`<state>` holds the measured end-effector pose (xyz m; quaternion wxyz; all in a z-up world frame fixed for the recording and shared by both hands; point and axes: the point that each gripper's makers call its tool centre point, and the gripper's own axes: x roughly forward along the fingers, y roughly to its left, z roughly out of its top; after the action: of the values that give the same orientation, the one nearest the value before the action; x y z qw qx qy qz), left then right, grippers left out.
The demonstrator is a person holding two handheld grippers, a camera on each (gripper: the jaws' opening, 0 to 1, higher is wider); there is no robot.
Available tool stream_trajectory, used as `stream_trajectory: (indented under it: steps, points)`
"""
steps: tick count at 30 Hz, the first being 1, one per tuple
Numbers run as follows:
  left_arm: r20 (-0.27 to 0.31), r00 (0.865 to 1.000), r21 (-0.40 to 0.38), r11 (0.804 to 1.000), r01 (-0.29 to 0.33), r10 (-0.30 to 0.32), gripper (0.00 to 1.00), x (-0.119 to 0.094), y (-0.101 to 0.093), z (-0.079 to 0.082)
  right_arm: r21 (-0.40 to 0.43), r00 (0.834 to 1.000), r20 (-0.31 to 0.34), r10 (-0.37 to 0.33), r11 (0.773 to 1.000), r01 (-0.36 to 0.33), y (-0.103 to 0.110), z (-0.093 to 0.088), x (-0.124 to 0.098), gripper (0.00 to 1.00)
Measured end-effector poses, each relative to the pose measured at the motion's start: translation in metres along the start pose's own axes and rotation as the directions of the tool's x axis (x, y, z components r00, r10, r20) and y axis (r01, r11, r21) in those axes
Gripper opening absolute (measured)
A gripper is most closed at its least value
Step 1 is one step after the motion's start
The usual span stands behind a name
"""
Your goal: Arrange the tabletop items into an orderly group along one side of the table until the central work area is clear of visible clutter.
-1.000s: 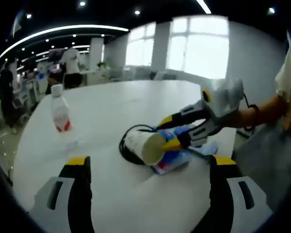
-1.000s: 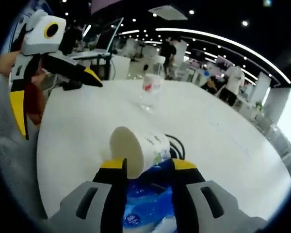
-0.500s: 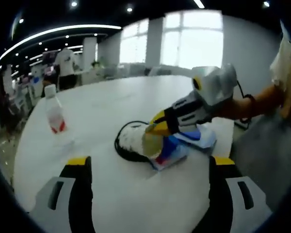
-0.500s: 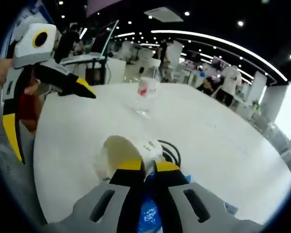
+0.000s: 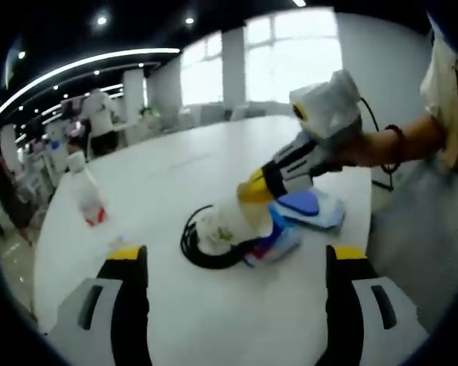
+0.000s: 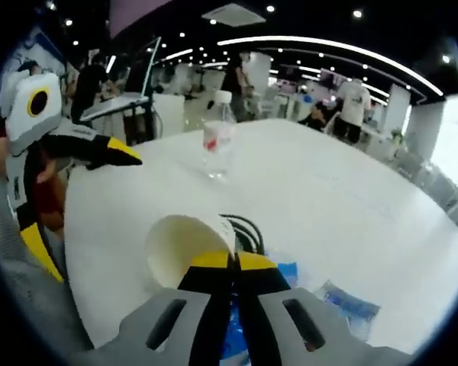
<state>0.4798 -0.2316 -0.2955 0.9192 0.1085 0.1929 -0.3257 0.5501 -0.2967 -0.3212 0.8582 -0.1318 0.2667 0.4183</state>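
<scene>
Paper cup (image 6: 185, 248), tipped with its mouth toward my right camera, sits pinched by its rim in my right tool (image 6: 233, 261), whose jaws are closed to a sliver on the cup wall. In the left gripper view the cup (image 5: 223, 227) hangs just above a coiled black cable (image 5: 202, 252) and blue packets (image 5: 305, 210) near the desk (image 5: 214, 152) edge. My left tool (image 5: 233, 263) stands wide open, holding nothing. A water bottle (image 6: 216, 145) stands well apart, toward the desk's middle.

The thin rim grip looks risky: a quick swing could crush the wall or let the cup slip, and it might snag the cable below.

A second ago the right jaws were spread around the cup lying on the packets; they have since closed and lifted it.
</scene>
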Motion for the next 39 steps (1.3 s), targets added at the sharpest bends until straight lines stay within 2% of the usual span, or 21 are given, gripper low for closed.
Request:
stream_trajectory:
  steps: [2, 4, 6, 7, 9, 12, 13, 14, 15, 20, 23, 29, 35, 39]
  points:
    - [0.000, 1.000, 0.024, 1.000, 0.003, -0.003, 0.93, 0.001, -0.002, 0.000, 0.078, 0.999, -0.029, 0.017, 0.997, -0.014, 0.002, -0.004, -0.003, 0.02]
    - [0.007, 1.000, 0.040, 0.999, -0.001, 0.000, 0.92, 0.001, -0.003, 0.002, 0.169, 0.995, -0.079, 0.064, 0.984, -0.050, 0.006, -0.012, -0.006, 0.02]
    - [0.013, 1.000, 0.055, 0.998, -0.002, 0.001, 0.90, 0.001, -0.003, 0.004, 0.264, 0.989, -0.089, 0.117, 0.960, -0.090, 0.011, -0.013, -0.008, 0.02]
    - [0.012, 1.000, 0.066, 0.998, -0.003, 0.003, 0.89, 0.001, -0.002, 0.005, 0.311, 0.980, -0.112, 0.165, 0.942, -0.124, 0.017, -0.017, -0.012, 0.02]
    - [0.007, 1.000, 0.089, 0.996, -0.004, 0.003, 0.88, 0.002, -0.003, 0.005, 0.366, 0.975, -0.121, 0.184, 0.922, -0.128, 0.019, -0.017, -0.017, 0.01]
    - [0.005, 1.000, 0.141, 0.990, -0.003, 0.003, 0.86, 0.002, -0.006, 0.007, 0.350, 0.967, -0.136, 0.216, 0.923, -0.158, 0.027, -0.018, -0.023, 0.01]
    - [0.006, 1.000, 0.147, 0.989, 0.000, -0.001, 0.85, 0.003, -0.007, 0.008, 0.364, 0.961, -0.141, 0.238, 0.915, -0.174, 0.031, -0.018, -0.024, 0.01]
    - [0.007, 1.000, 0.160, 0.987, 0.009, -0.010, 0.84, 0.003, -0.010, 0.010, 0.399, 0.956, -0.132, 0.262, 0.897, -0.191, 0.037, -0.016, -0.026, 0.02]
    - [0.016, 1.000, 0.173, 0.985, 0.016, -0.020, 0.83, 0.003, -0.012, 0.012, 0.405, 0.950, -0.133, 0.281, 0.891, -0.207, 0.041, -0.016, -0.027, 0.02]
    - [0.008, 0.999, 0.247, 0.969, 0.031, -0.034, 0.75, 0.006, -0.020, 0.015, 0.402, 0.933, -0.169, 0.317, 0.887, -0.229, 0.057, -0.019, -0.031, 0.02]
    - [-0.007, 0.999, 0.286, 0.957, 0.054, -0.054, 0.74, 0.007, -0.027, 0.013, 0.390, 0.927, -0.202, 0.315, 0.894, -0.218, 0.058, -0.025, -0.034, 0.02]
    - [-0.042, 0.989, 0.301, 0.942, 0.150, -0.144, 0.57, 0.009, -0.046, 0.007, 0.359, 0.921, -0.226, 0.317, 0.906, -0.224, 0.059, -0.029, -0.036, 0.02]
    - [-0.092, 0.982, 0.349, 0.919, 0.185, -0.163, 0.49, 0.011, -0.055, -0.001, 0.353, 0.912, -0.233, 0.338, 0.903, -0.245, 0.063, -0.030, -0.039, 0.02]
    - [-0.096, 0.981, 0.353, 0.916, 0.192, -0.168, 0.45, 0.010, -0.057, -0.001, 0.332, 0.912, -0.240, 0.333, 0.911, -0.245, 0.064, -0.031, -0.041, 0.02]
